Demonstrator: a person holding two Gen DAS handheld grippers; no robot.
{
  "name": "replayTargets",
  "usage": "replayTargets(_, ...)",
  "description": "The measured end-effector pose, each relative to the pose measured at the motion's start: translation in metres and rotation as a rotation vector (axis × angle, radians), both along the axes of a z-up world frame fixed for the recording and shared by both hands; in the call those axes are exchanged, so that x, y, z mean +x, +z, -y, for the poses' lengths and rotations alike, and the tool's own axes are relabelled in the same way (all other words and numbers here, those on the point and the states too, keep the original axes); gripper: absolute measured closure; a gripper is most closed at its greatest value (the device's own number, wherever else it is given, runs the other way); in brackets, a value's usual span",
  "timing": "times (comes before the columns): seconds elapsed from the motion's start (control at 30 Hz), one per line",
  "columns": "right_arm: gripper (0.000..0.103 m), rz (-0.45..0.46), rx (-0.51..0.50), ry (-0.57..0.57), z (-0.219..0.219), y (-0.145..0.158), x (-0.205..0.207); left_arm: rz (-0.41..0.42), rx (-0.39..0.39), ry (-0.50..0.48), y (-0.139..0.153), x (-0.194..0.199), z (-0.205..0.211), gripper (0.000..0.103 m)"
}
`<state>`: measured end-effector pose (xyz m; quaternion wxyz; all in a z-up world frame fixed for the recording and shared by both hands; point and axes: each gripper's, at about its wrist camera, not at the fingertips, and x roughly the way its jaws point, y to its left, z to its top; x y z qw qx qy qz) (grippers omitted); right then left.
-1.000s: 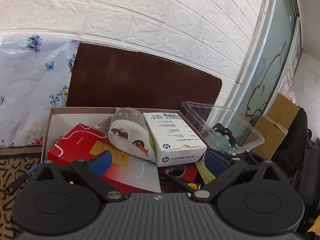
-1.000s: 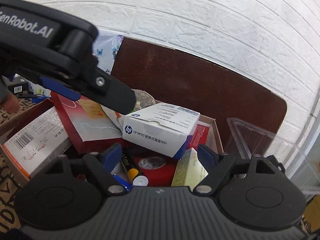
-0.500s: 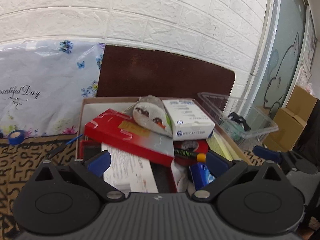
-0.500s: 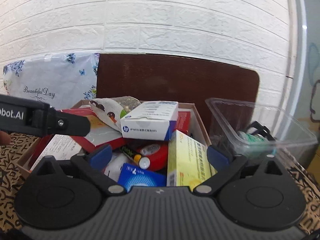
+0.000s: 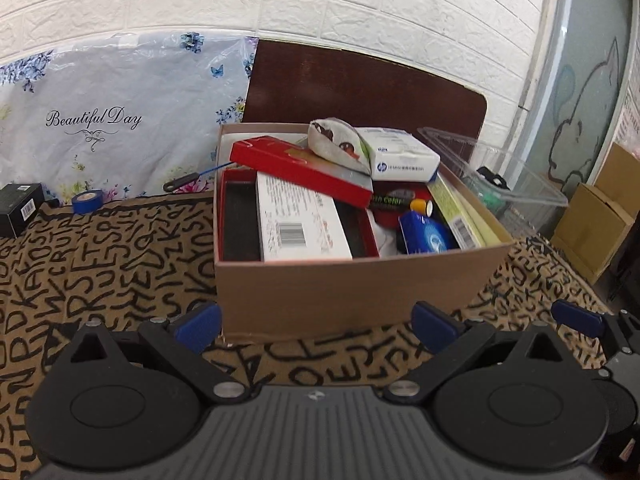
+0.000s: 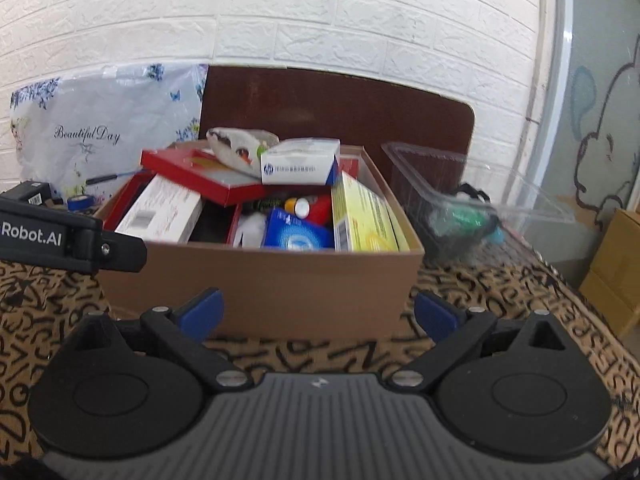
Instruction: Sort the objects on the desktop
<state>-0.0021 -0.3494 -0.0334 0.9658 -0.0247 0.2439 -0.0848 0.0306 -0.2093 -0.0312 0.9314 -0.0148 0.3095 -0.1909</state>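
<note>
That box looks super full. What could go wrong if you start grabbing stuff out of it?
The white HP carton sits on top of the pile in the brown cardboard box, partly resting on the tilted red flat box. Pulling the red one first might tip it out. Reaching in, the open right gripper could bump the clear plastic tub beside the box.

Landmark: brown cardboard box (image 5: 360, 280), plain tan walls.

Inside it: red flat box (image 5: 296, 168) with a grey-silver corner; under that, white carton (image 5: 300, 224) with red print and a black barcode; white HP box (image 5: 400, 156) with a blue logo at the far right corner; white pouch (image 5: 336, 146) with dark brown and red motifs beside it; blue packet (image 5: 426, 234) near the front wall; yellow-green box (image 6: 364, 216) against the right wall.

Under it: tan cloth (image 5: 100, 248) patterned with black letters.

Left of it: blue tape roll (image 5: 87, 202); black small box (image 5: 18, 208).

Behind it: dark brown board (image 5: 360, 88); white floral bag (image 5: 112, 120) with blue flowers and butterflies; white brick wall (image 5: 280, 0).

Right of it: clear container (image 5: 500, 176), green and black contents.
</note>
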Motion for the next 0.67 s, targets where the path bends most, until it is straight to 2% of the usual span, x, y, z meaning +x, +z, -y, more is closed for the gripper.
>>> replayTargets(0.13, 0.004, -0.008, 0.038, -0.029, -0.009, -0.009, -0.016, -0.009, 0.04, -0.014, -0.005, -0.01, 0.001, 0.0)
replayTargets(0.37, 0.004, -0.022, 0.014, -0.063, -0.021, -0.013, -0.027, -0.019, 0.04, -0.025, -0.011, -0.023, -0.002, 0.0)
replayTargets(0.67, 0.004, -0.026, 0.051, -0.091, -0.018, -0.013, -0.031, -0.026, 0.016, -0.035, -0.011, -0.029, -0.007, 0.0)
